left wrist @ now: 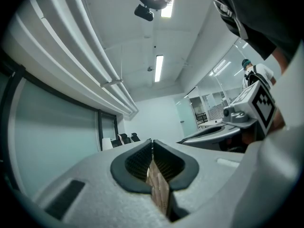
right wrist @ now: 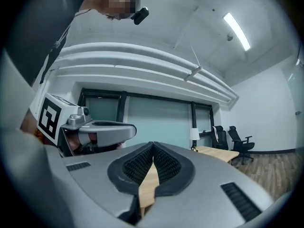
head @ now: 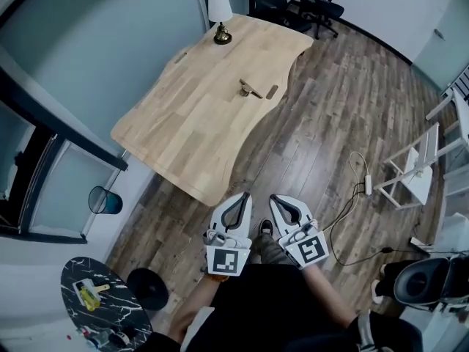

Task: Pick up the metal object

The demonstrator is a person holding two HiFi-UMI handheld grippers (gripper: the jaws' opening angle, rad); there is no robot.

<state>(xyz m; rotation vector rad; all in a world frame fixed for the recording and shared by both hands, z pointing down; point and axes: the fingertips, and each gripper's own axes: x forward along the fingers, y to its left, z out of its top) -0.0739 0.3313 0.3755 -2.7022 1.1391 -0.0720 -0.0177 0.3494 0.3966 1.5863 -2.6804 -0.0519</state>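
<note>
Table (head: 192, 123) carries the metal object (head: 248, 88) at twelve o'clock; at six, left gripper (head: 245, 196) and right gripper (head: 275, 199) sit side by side, both pressed together, empty.

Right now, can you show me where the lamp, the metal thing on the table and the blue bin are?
lamp (head: 219, 7), head view, on its white shade.
metal object (head: 248, 88), head view, on its middle.
blue bin (head: 106, 201), head view, on its blue wall.

bright ceiling strips (left wrist: 158, 68) (fisheye-warped edges)
</note>
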